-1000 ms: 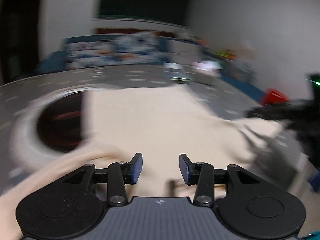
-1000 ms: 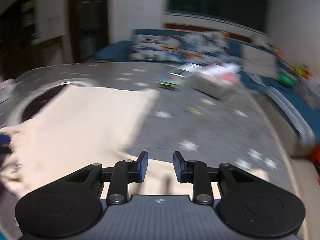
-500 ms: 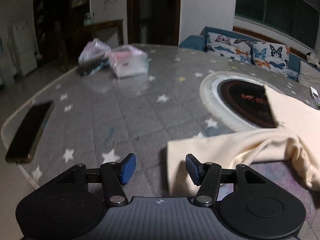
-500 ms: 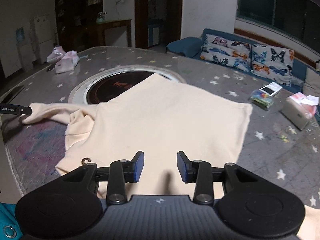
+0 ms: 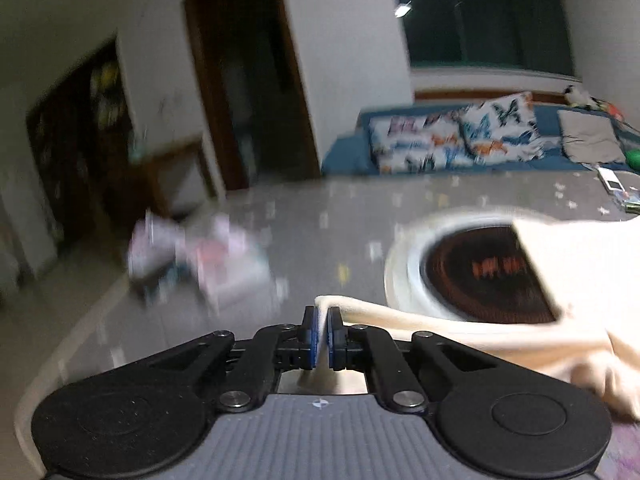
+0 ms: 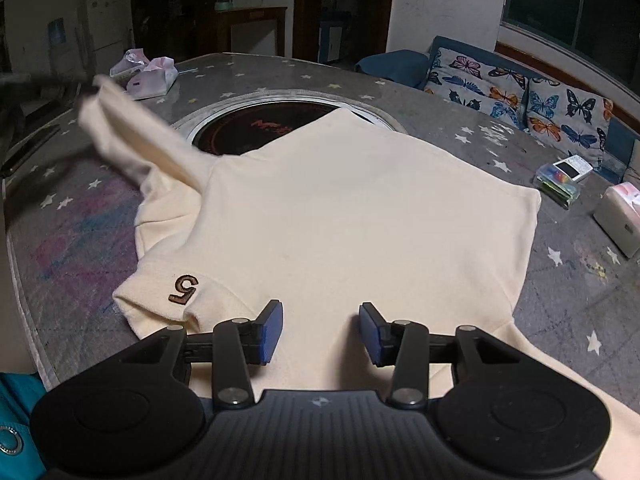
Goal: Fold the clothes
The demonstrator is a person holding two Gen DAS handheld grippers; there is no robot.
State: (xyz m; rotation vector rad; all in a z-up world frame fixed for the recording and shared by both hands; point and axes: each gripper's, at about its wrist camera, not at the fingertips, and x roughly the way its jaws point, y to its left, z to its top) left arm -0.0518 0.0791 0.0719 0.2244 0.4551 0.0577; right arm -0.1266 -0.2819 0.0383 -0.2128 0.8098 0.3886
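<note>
- shirt (image 6: 360,216), cream, lies spread on the grey star-print table (image 6: 568,304), its far edge over the round dark hob (image 6: 260,124) set in the tabletop.
- left gripper (image 5: 321,336) has its blue pads pressed together on the sleeve (image 5: 400,316) end; the cuff pokes out just past the tips.
- in the right view that sleeve (image 6: 136,124) rises off the table to the far left, blurred, up to a dark tool at the frame edge.
- right gripper (image 6: 320,332) hovers over the near edge of the shirt, fingers spread wide, nothing between them.
- brown "5" patch (image 6: 183,285) sits on the near left of the shirt, just left of the right gripper.
- pink packs (image 6: 148,72) lie far left on the table; a white box (image 6: 618,220) and a small case (image 6: 560,178) lie at the right.
- sofa with butterfly cushions (image 6: 516,92) stands beyond the table.
</note>
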